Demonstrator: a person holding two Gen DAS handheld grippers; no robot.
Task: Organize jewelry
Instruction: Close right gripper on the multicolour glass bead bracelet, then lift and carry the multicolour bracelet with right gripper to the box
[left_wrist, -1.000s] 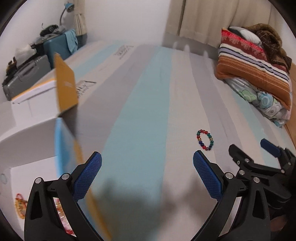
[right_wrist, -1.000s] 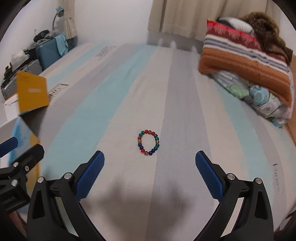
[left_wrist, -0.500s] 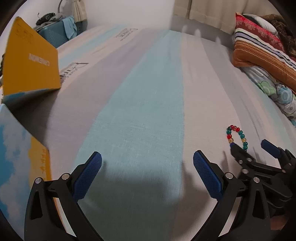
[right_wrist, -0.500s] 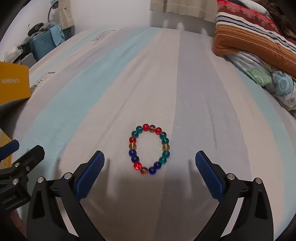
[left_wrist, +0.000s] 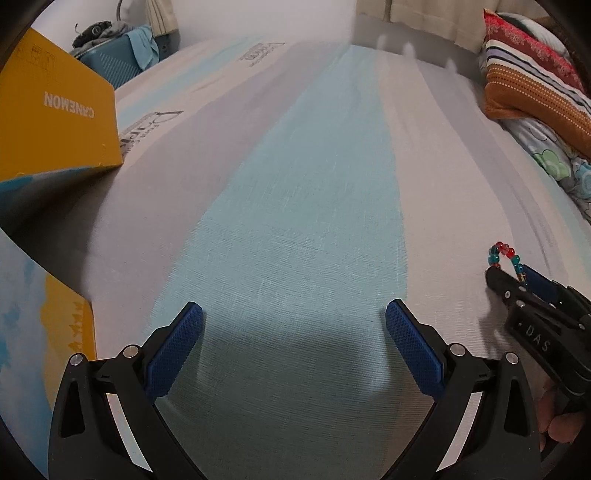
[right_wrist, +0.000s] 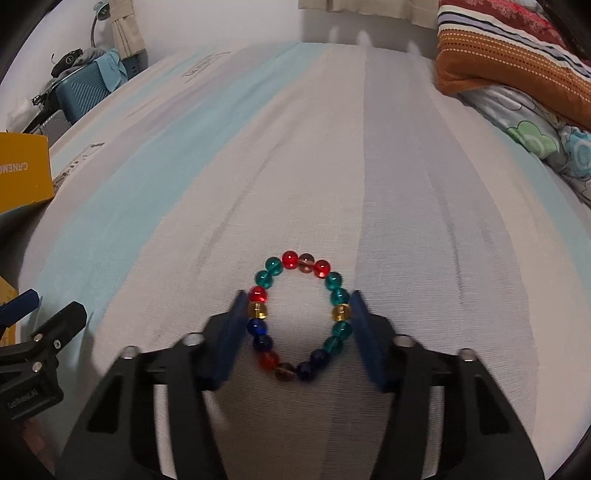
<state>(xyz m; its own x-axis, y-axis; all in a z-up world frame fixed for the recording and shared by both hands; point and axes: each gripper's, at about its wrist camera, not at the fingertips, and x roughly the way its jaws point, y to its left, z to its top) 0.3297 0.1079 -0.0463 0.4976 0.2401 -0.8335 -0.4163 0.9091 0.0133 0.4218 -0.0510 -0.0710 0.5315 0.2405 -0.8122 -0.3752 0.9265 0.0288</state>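
Striped bed (right_wrist: 406, 184) (beaded bracelet (right_wrist: 301, 317))

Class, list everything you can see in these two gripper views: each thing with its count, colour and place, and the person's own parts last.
Bead bracelet: one, red, teal, blue and amber beads, flat on the bed between the right gripper's fingers.
Bed sheet: one, grey, white and light-blue stripes, under everything.
Cardboard box: one, yellow flap printed with lettering, at the left.
Striped blanket: one, orange, red and white, folded at the far right.
Floral bedding: one, pale with green and blue flowers, under the blanket.
Suitcase: one, teal, beside the bed, far left.
Curtain: beige, far wall.
Left gripper: black, blue fingers, wide open, empty.
Right gripper: black, blue fingers closing around the bracelet.
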